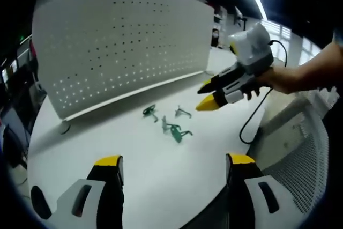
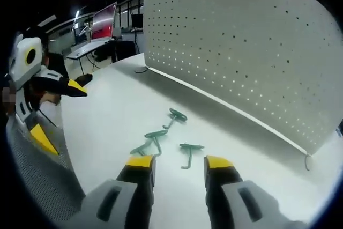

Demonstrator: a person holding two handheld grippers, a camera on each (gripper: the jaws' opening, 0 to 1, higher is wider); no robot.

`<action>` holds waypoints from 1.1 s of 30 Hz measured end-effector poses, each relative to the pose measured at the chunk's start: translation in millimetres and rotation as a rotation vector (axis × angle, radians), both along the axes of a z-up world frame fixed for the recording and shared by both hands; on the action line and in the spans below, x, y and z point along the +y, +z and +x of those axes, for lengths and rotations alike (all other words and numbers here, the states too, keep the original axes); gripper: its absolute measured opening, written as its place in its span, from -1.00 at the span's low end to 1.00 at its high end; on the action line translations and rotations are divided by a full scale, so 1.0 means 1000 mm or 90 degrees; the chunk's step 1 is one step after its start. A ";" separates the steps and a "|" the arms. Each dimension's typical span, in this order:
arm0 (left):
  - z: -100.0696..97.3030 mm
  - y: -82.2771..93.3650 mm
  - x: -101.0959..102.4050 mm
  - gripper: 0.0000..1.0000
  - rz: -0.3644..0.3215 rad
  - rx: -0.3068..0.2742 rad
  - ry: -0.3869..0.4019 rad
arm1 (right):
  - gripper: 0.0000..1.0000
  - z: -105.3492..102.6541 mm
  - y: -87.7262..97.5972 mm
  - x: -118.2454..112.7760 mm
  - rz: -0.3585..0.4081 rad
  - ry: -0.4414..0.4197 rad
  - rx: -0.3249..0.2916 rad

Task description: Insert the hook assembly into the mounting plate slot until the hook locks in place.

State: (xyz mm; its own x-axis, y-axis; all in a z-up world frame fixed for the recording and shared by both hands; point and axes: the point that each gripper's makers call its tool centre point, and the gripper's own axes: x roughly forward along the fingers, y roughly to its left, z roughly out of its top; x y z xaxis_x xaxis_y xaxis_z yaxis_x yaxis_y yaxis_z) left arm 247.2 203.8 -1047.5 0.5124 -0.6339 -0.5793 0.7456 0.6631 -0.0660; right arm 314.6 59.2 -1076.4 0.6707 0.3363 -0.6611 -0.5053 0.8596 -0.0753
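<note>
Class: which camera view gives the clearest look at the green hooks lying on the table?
The right gripper view: the green hooks lie close ahead of its gripper, shapes distinct. In the left gripper view the hooks appear smaller and farther off, mid-table.

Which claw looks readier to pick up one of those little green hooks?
Probably the right claw: open, with a small green metal hook just ahead between its tips. The left claw, also open, sits farther back from the hooks.

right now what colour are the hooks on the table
Green hooks, clearest in the right gripper view, lying on the white table.
</note>
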 end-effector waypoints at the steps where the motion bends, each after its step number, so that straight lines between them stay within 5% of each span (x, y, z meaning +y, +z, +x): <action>1: 0.000 0.000 0.000 0.59 0.000 -0.001 -0.001 | -0.39 0.003 -0.001 0.001 0.004 0.002 0.002; 21: 0.000 0.002 -0.001 0.59 -0.010 0.001 0.001 | -0.60 0.040 -0.033 0.006 -0.166 0.189 0.028; 33: 0.001 0.002 -0.001 0.57 -0.011 0.007 0.005 | -0.80 0.038 -0.055 0.017 -0.265 0.340 0.065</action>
